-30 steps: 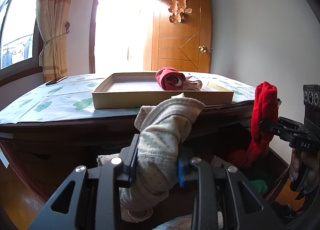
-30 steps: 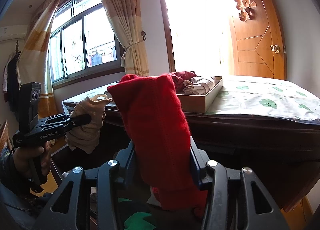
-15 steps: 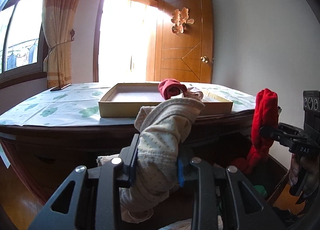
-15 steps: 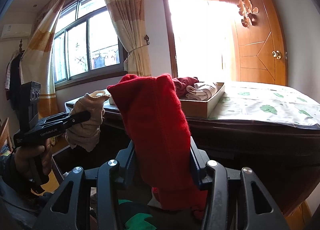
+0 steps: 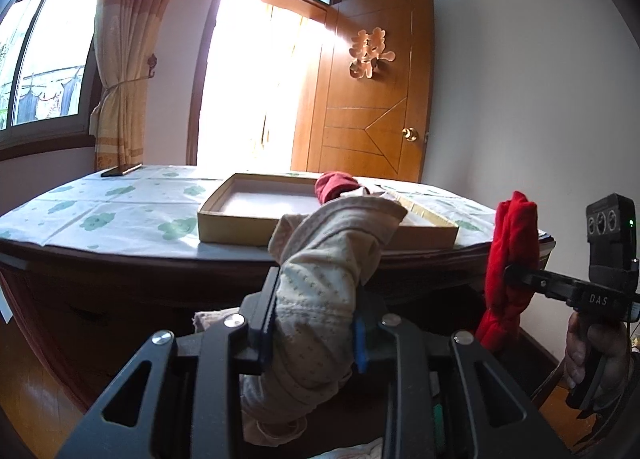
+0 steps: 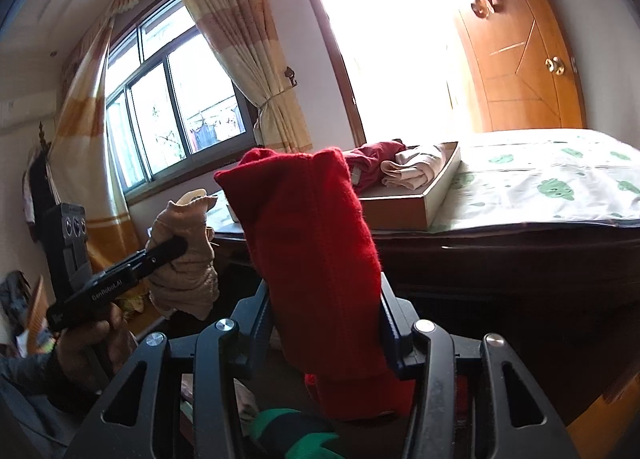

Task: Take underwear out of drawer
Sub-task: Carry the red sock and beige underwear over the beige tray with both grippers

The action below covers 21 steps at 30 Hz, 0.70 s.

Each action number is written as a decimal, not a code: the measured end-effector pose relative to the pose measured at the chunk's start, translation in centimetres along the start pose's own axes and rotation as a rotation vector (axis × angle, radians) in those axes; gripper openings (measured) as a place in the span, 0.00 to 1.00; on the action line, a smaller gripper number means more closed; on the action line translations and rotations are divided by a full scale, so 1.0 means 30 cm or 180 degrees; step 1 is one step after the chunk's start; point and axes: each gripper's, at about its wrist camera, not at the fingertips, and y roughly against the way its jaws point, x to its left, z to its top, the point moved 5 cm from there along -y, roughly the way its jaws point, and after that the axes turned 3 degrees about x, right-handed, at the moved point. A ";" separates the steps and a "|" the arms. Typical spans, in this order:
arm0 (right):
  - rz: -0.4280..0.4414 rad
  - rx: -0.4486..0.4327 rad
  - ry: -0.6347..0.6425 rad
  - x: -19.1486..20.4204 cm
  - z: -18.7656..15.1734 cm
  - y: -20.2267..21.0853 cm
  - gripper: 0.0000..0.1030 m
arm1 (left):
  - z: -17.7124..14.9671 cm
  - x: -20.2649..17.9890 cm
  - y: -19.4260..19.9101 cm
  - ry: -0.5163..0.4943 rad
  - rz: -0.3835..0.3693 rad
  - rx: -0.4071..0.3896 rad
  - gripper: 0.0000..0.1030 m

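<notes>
My left gripper (image 5: 314,323) is shut on beige dotted underwear (image 5: 324,279) and holds it up in front of the dark wooden dresser; it also shows in the right wrist view (image 6: 182,259). My right gripper (image 6: 324,323) is shut on red underwear (image 6: 312,243), also raised, seen at the right in the left wrist view (image 5: 510,259). A shallow cardboard box (image 5: 232,225) on the dresser top holds a dark red piece (image 5: 334,185) and a beige piece (image 6: 416,169). The open drawer lies below, mostly hidden by the grippers.
The dresser top has a white cloth with green prints (image 5: 120,211). A wooden door (image 5: 372,99) stands open behind, beside a bright doorway. A curtained window (image 6: 176,107) is at the left. Green fabric (image 6: 296,435) shows low in the drawer.
Both grippers have risen with their garments; the dresser top and box now appear lower and more from above.
</notes>
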 end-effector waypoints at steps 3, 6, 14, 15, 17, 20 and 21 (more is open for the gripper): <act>0.0126 0.0010 -0.0080 0.014 0.036 0.002 0.47 | 0.029 -0.002 0.006 0.0044 -0.0040 -0.0011 0.27; 0.0244 0.0032 -0.0119 0.039 0.069 -0.003 0.47 | 0.056 -0.005 0.004 0.0069 -0.0066 0.0000 0.27; 0.0446 0.0120 -0.0189 0.083 0.141 -0.033 0.47 | 0.124 -0.005 -0.008 0.0133 -0.0126 0.0058 0.27; 0.0466 0.0122 -0.0202 0.081 0.149 -0.032 0.47 | 0.134 -0.005 -0.008 0.0137 -0.0132 0.0052 0.27; 0.0490 0.0126 -0.0220 0.082 0.171 -0.036 0.47 | 0.157 -0.006 -0.011 0.0134 -0.0146 0.0040 0.27; 0.0517 0.0135 -0.0259 0.076 0.206 -0.043 0.47 | 0.193 -0.007 -0.020 0.0126 -0.0165 0.0025 0.27; 0.0521 0.0140 -0.0278 0.072 0.218 -0.046 0.47 | 0.206 -0.005 -0.026 0.0125 -0.0166 0.0026 0.27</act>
